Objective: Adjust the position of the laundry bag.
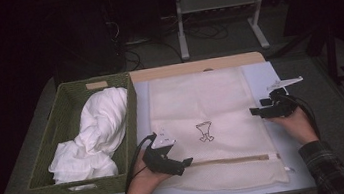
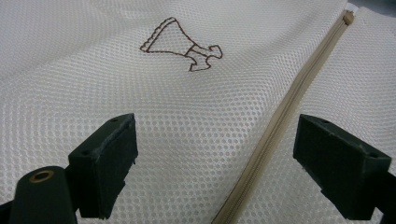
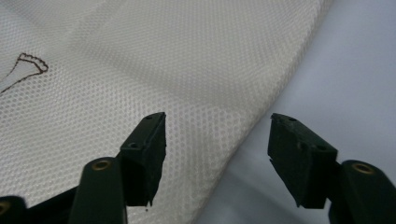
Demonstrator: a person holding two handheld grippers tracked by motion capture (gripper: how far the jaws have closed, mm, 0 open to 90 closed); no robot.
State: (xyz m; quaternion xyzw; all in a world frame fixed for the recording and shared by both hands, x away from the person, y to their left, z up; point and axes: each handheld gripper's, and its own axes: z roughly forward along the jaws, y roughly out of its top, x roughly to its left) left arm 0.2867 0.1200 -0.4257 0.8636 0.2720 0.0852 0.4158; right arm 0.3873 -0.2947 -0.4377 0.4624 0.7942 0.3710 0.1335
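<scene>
Mesh bag flat on tabletop, beside basket. Left gripper wide open, straddling zipper, likely to pin it. Right gripper part-open, empty, astride bag edge for pinch.

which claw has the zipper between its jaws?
The left claw: the tan zipper of the cream mesh laundry bag runs between its open jaws. The right claw straddles the bag's plain side edge instead.
</scene>
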